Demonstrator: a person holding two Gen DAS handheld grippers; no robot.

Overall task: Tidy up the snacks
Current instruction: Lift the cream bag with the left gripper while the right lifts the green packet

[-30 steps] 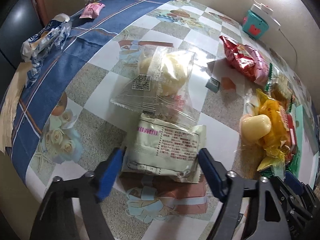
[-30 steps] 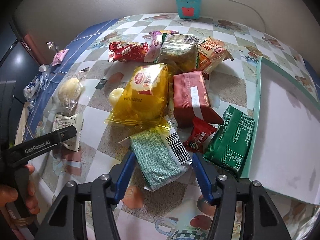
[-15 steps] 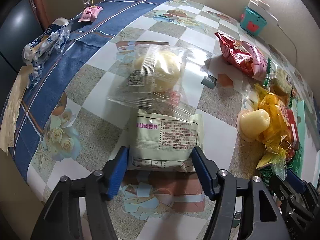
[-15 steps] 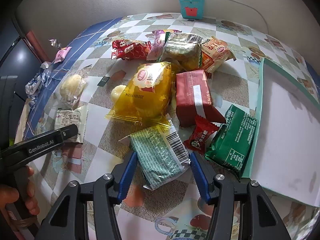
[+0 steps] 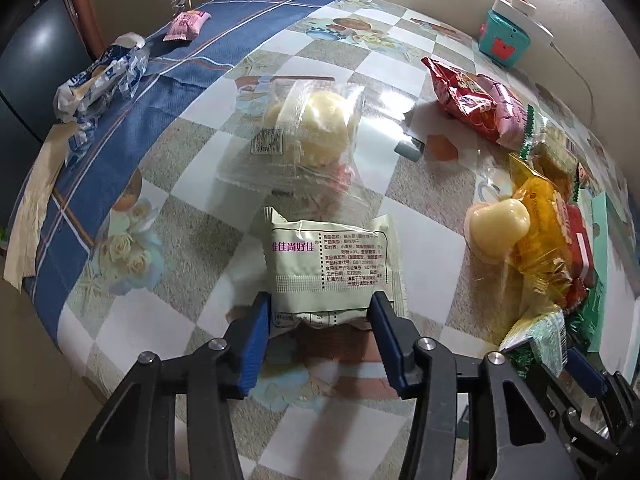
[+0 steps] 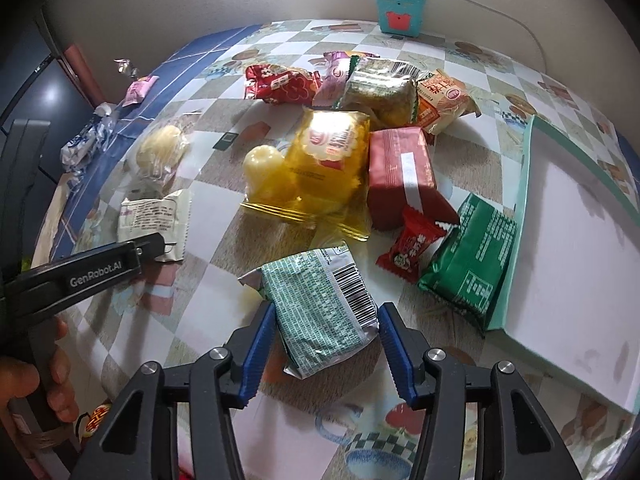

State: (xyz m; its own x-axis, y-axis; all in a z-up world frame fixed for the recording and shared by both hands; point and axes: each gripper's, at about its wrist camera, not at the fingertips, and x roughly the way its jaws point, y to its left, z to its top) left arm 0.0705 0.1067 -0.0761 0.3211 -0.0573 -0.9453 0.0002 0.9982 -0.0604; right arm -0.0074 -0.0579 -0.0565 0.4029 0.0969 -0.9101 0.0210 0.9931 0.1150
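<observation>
My left gripper [image 5: 320, 312] is shut on the near edge of a pale green snack packet [image 5: 330, 264], which also shows in the right wrist view [image 6: 154, 216]. My right gripper [image 6: 326, 320] is shut on a light green packet with a barcode [image 6: 324, 300]. A clear bag with a yellow bun [image 5: 316, 128] lies just beyond the pale packet. A pile of snacks lies in the middle: a yellow bag [image 6: 324, 164], a dark red pack [image 6: 400, 172], a small red candy [image 6: 410, 244] and a dark green pack [image 6: 468, 264].
A teal-rimmed white tray [image 6: 516, 216] lies at the right. A teal box [image 6: 398, 12] with a white charger stands by the far wall. A blue-white wrapper [image 5: 100, 76] and a pink candy [image 5: 186, 26] lie at the far left near the table edge.
Both grippers have narrowed. The left closed onto the pale green packet and the right onto the barcode packet. Both moved slightly forward.
</observation>
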